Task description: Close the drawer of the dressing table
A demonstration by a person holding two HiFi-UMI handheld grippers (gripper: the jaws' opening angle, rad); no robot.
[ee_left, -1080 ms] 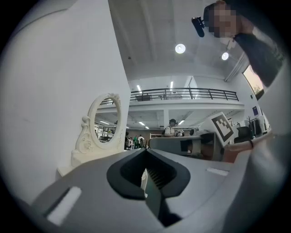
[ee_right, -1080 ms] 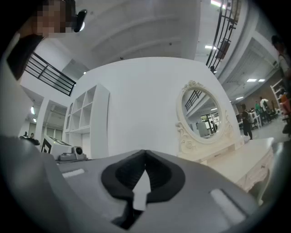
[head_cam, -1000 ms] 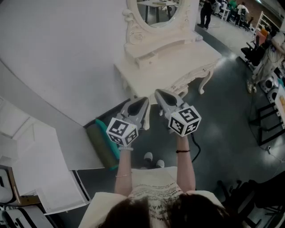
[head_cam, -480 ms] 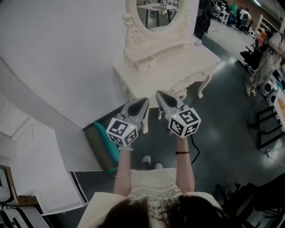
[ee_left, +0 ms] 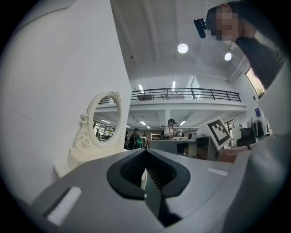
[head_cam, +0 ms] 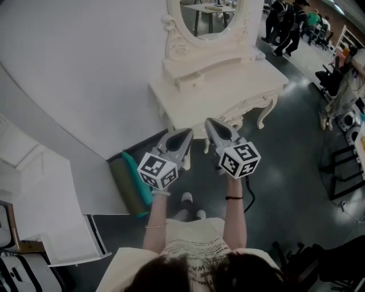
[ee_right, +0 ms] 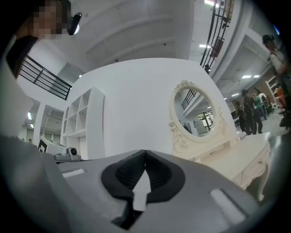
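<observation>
A cream dressing table (head_cam: 228, 91) with an oval mirror (head_cam: 211, 17) stands against the white wall. Its drawer fronts run along the carved front edge (head_cam: 251, 105); I cannot tell whether one stands out. Both grippers are held level, short of the table's front and apart from it. My left gripper (head_cam: 182, 133) is shut and holds nothing. Beside it my right gripper (head_cam: 212, 122) is also shut and empty. The left gripper view shows its shut tips (ee_left: 146, 152) with the mirror (ee_left: 105, 119) to the left. The right gripper view shows shut tips (ee_right: 144, 154) and the table (ee_right: 236, 159) to the right.
A green rolled mat (head_cam: 132, 182) lies on the dark floor by the wall, left of the grippers. White shelving (head_cam: 34, 188) stands at the far left. A black cable (head_cam: 249, 194) trails beside my feet. Black frames (head_cam: 342, 165) and several people (head_cam: 291, 23) are at the right and back.
Both grippers stay shut. The right gripper has shifted slightly along the table's front, and the table sits a little further right in the head view. People at the back have walked on.
</observation>
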